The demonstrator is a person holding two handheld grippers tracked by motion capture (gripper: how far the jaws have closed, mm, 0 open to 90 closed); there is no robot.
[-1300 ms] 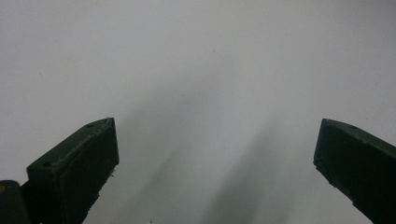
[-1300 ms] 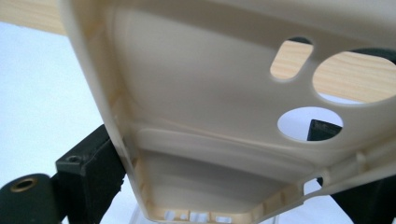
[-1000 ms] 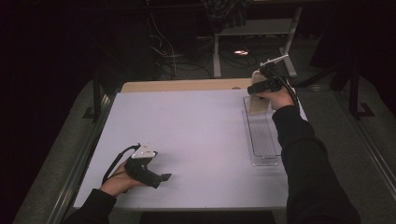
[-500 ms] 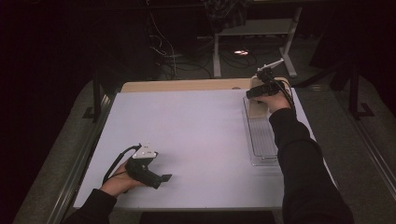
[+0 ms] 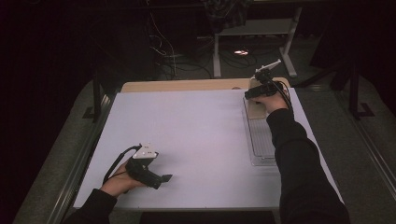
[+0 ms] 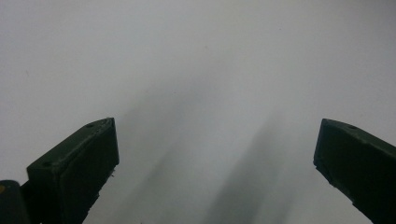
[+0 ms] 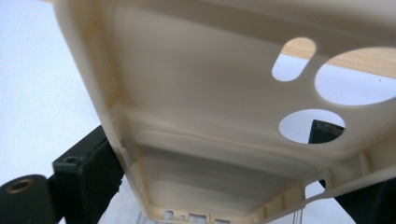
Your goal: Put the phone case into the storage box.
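My left claw [image 5: 159, 178] rests near the counter's [image 5: 196, 140] near-left corner, jaws spread wide over bare white surface in the left gripper view [image 6: 215, 154], grasping nothing. It cannot help from there, so whatever goes wrong farther out, the right side has to handle alone.

Along the right edge lies the clear tray [image 5: 259, 144], long and narrow, running from about mid-depth toward the far right corner. Over its far end my right claw [image 5: 252, 94] is clenched across a cream phone case [image 7: 224, 121], a thin moulded shell with camera cut-outs. In the right gripper view one jaw presses the case's left rim and the other shows through a round hole, so I judge that I am pinching it across its width.

That is where the trouble would come from. The shell is soft and hollow; if I squeeze harder it may bow and spring out, and if I ease off it could slide down into the tray or off the far edge onto the wooden strip [image 5: 187, 85]. The case is tilted too, so a quick turn of the wrist could lever it free, or knock the light tray sideways.
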